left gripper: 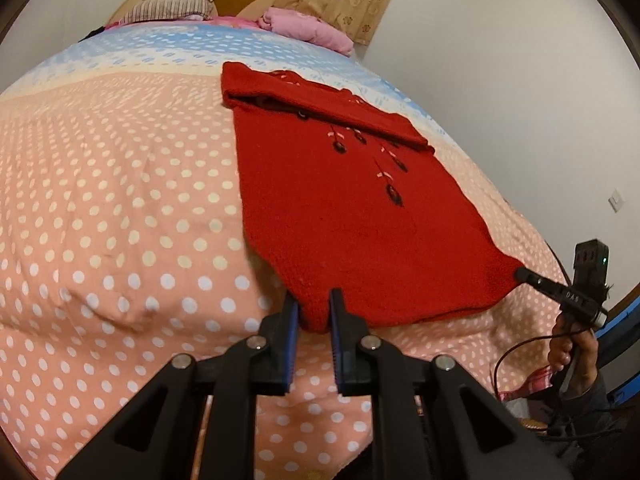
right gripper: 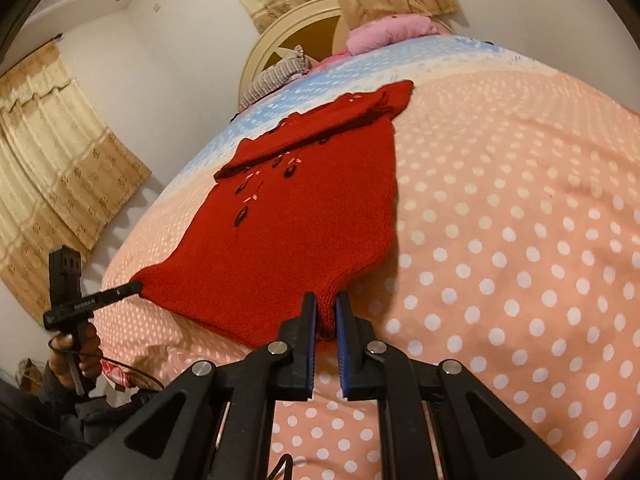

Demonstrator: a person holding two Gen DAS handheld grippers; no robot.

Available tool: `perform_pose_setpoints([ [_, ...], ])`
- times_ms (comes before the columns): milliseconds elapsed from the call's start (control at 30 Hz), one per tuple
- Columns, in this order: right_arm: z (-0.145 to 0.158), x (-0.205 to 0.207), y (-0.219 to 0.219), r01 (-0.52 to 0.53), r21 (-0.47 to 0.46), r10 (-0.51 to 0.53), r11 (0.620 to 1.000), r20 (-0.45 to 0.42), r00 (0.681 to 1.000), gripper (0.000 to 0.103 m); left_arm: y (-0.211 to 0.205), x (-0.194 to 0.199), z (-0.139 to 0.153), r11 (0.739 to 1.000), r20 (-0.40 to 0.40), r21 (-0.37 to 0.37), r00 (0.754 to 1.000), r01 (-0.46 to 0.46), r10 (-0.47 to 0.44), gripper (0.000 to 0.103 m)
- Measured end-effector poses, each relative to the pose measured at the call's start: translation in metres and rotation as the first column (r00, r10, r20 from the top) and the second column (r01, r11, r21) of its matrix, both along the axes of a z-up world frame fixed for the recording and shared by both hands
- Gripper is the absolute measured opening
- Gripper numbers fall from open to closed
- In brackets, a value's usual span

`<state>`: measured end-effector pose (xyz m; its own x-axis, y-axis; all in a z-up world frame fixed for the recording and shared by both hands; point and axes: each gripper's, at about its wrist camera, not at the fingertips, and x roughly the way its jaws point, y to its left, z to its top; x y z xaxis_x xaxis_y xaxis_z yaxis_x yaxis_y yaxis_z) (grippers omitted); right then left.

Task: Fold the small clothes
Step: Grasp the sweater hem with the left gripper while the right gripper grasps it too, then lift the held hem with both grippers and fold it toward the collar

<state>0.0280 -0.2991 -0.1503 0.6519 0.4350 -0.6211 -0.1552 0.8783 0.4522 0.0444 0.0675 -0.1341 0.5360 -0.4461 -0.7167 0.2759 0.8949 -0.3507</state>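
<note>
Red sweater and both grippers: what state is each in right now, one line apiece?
Red sweater: spread flat on the polka-dot bedspread, sleeves folded across the chest, both hem corners pinched.
Left gripper: shut on the sweater's hem corner.
Right gripper: shut on the other hem corner.
Pink blanket: bunched by the headboard.
Striped pillow: lying at the bed's head.

We see a bed (left gripper: 120,200) under a pink polka-dot cover, turning blue towards twelve o'clock. At its head lie a striped pillow (left gripper: 168,8) and, at one o'clock, a pink blanket (left gripper: 308,28). Beige curtains (right gripper: 52,168) hang behind, beside a rounded headboard (right gripper: 288,36).
</note>
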Motion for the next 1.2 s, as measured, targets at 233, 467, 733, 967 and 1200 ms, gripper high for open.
perform_pose_setpoints([
  [233, 0.026, 0.003, -0.004, 0.0, 0.039, -0.002, 0.999, 0.068, 0.998, 0.008, 0.0, 0.011, 0.019, 1.0, 0.048, 0.01, 0.999, 0.007, -0.007, 0.015],
  [467, 0.06, 0.03, 0.001, 0.001, 0.053, -0.008, 0.999, 0.142, 0.99, 0.008, 0.002, 0.043, 0.031, 0.999, 0.06, -0.038, 0.998, -0.019, 0.021, 0.015],
  [733, 0.094, 0.07, 0.001, 0.011, 0.052, -0.021, 0.999, 0.194, 0.981, 0.008, 0.011, 0.079, 0.052, 0.995, 0.091, -0.09, 0.995, -0.043, 0.051, 0.014],
  [967, 0.109, 0.109, 0.001, 0.028, 0.052, -0.038, 0.998, 0.204, 0.978, 0.008, 0.014, 0.118, 0.067, 0.991, 0.108, -0.121, 0.991, -0.059, 0.073, 0.014],
  [1200, 0.127, 0.146, 0.0, 0.041, 0.031, -0.047, 0.999, 0.221, 0.974, 0.008, 0.009, 0.151, 0.083, 0.989, 0.152, -0.133, 0.985, -0.059, 0.079, 0.014],
])
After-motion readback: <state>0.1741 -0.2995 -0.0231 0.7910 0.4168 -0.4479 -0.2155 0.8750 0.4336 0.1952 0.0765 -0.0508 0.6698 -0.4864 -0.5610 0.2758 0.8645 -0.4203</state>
